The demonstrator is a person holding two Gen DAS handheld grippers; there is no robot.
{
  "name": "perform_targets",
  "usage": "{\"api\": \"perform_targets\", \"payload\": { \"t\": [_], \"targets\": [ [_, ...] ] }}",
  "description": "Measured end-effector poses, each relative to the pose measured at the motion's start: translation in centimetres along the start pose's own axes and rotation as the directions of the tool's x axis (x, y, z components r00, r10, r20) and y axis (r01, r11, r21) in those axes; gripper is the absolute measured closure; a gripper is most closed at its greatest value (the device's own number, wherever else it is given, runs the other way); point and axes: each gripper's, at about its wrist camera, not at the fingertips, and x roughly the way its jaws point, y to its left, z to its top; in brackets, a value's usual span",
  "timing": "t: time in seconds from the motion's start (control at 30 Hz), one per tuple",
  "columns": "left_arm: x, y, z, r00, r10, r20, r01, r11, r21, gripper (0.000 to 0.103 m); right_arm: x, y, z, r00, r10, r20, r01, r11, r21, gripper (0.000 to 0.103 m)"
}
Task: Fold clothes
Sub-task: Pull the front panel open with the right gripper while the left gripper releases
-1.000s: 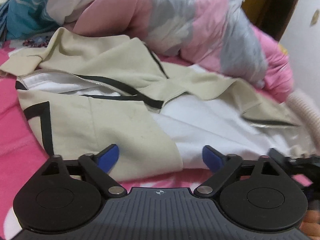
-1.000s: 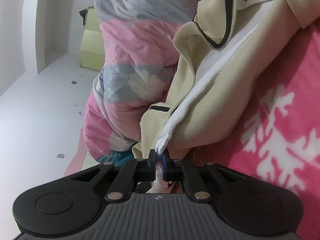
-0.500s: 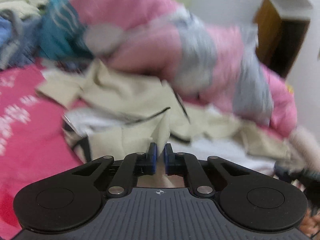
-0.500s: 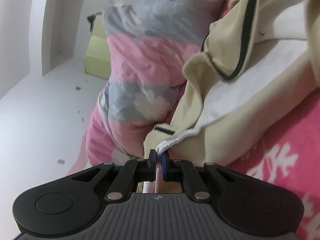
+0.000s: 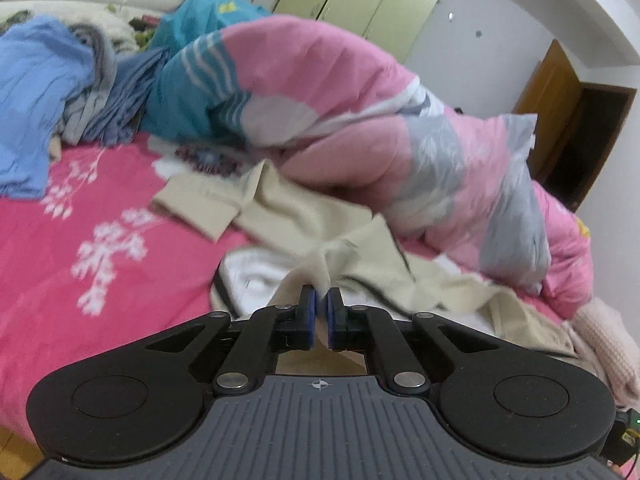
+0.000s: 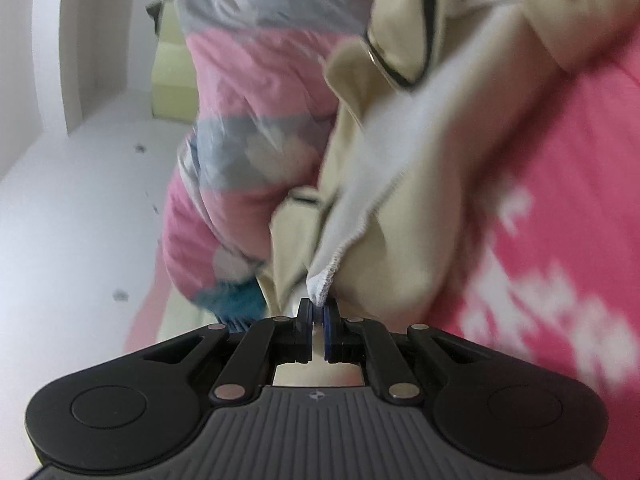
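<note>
A cream jacket [image 5: 304,216] with black trim and a white lining lies crumpled on the pink bed, partly lifted. My left gripper [image 5: 319,300] is shut on a cream fold of it near the white lining [image 5: 256,276]. In the right wrist view the same jacket [image 6: 424,168] hangs stretched from my right gripper [image 6: 318,307], which is shut on its stitched white hem edge [image 6: 324,278]. One sleeve [image 5: 196,200] lies flat toward the back left. Both views are motion-blurred.
A bulky pink, grey and teal quilt [image 5: 360,112] sits right behind the jacket. A heap of blue clothes [image 5: 36,92] lies at the back left. The pink flowered bedsheet [image 5: 80,248] spreads to the left. A brown door [image 5: 576,136] stands at the right.
My left gripper went from open in front of the jacket to shut on a fold, then rose and pulled it up. My right gripper kept its hold and lifted the hem.
</note>
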Motion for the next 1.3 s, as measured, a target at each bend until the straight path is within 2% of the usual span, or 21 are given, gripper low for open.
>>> {"api": "perform_targets", "payload": {
  "t": [0.1, 0.2, 0.23, 0.27, 0.33, 0.43, 0.53, 0.6, 0.67, 0.8, 0.93, 1.03, 1.1, 1.13, 1.23, 1.3],
  "targets": [
    [-0.1, 1.2, -1.7, 0.995, 0.003, -0.097, -0.005, 1.0, -0.022, 0.099, -0.9, -1.3, -1.2, 0.998, -0.053, -0.038, 0.054, 0.999, 0.003, 0.102],
    [0.4, 2.8, -3.1, 0.975, -0.014, -0.224, -0.001, 0.998, -0.07, 0.096, -1.9, -2.9, -1.5, 0.993, -0.099, -0.068, 0.103, 0.993, 0.065, 0.102],
    [0.3, 3.3, -3.5, 0.971, -0.014, -0.241, -0.007, 0.996, -0.088, 0.095, -2.6, -3.1, -1.3, 0.993, -0.099, -0.064, 0.104, 0.991, 0.08, 0.102],
    [0.0, 3.7, -3.8, 0.97, -0.009, -0.244, -0.017, 0.994, -0.106, 0.094, -3.3, -3.2, -1.0, 0.994, -0.097, -0.053, 0.102, 0.99, 0.093, 0.101],
    [-0.9, 4.4, -3.8, 0.975, -0.003, -0.224, -0.027, 0.991, -0.133, 0.091, -5.7, -2.6, 0.5, 0.995, -0.084, 0.046, 0.08, 0.993, 0.092, 0.1],
    [-2.4, 4.4, -3.1, 0.989, 0.03, -0.148, -0.05, 0.99, -0.134, 0.084, -9.3, -1.8, 2.6, 0.979, -0.063, 0.192, 0.047, 0.995, 0.086, 0.098],
    [-3.6, 3.6, -2.3, 0.996, 0.059, -0.065, -0.066, 0.993, -0.102, 0.082, -12.5, -1.4, 3.9, 0.947, -0.065, 0.314, 0.04, 0.996, 0.085, 0.086],
    [-3.7, 2.4, -1.9, 0.998, 0.048, -0.028, -0.05, 0.997, -0.057, 0.073, -13.0, -2.3, 3.7, 0.941, -0.097, 0.324, 0.063, 0.992, 0.113, 0.07],
    [-3.2, 0.9, -1.7, 1.0, 0.009, -0.006, -0.009, 1.0, -0.01, 0.069, -13.5, -3.1, 3.5, 0.934, -0.128, 0.333, 0.085, 0.986, 0.141, 0.064],
    [-0.1, -1.9, -3.0, 0.997, -0.04, -0.065, 0.044, 0.997, 0.062, 0.068, -14.5, -4.9, 3.2, 0.918, -0.191, 0.349, 0.127, 0.972, 0.197, 0.062],
    [3.2, -4.6, -4.5, 0.987, -0.082, -0.138, 0.099, 0.987, 0.127, 0.068, -15.1, -6.5, 4.2, 0.892, -0.227, 0.391, 0.137, 0.96, 0.244, 0.06],
    [5.6, -6.6, -5.6, 0.975, -0.109, -0.193, 0.143, 0.975, 0.172, 0.068, -15.2, -6.8, 5.5, 0.89, -0.218, 0.401, 0.117, 0.958, 0.261, 0.056],
    [7.3, -7.9, -6.3, 0.965, -0.125, -0.231, 0.173, 0.964, 0.201, 0.068, -14.6, -6.7, 6.1, 0.889, -0.222, 0.402, 0.125, 0.959, 0.253, 0.043],
    [8.1, -8.6, -6.7, 0.959, -0.133, -0.249, 0.188, 0.958, 0.215, 0.068, -14.2, -6.7, 6.5, 0.888, -0.224, 0.402, 0.129, 0.959, 0.251, 0.042],
    [10.0, -9.7, -7.9, 0.948, -0.137, -0.287, 0.21, 0.947, 0.241, 0.068, -13.3, -7.0, 7.7, 0.877, -0.233, 0.42, 0.147, 0.962, 0.229, 0.043],
    [10.8, -9.7, -8.6, 0.947, -0.124, -0.297, 0.2, 0.95, 0.24, 0.068, -12.5, -7.4, 8.2, 0.879, -0.208, 0.429, 0.14, 0.973, 0.186, 0.053]
  ]
}}
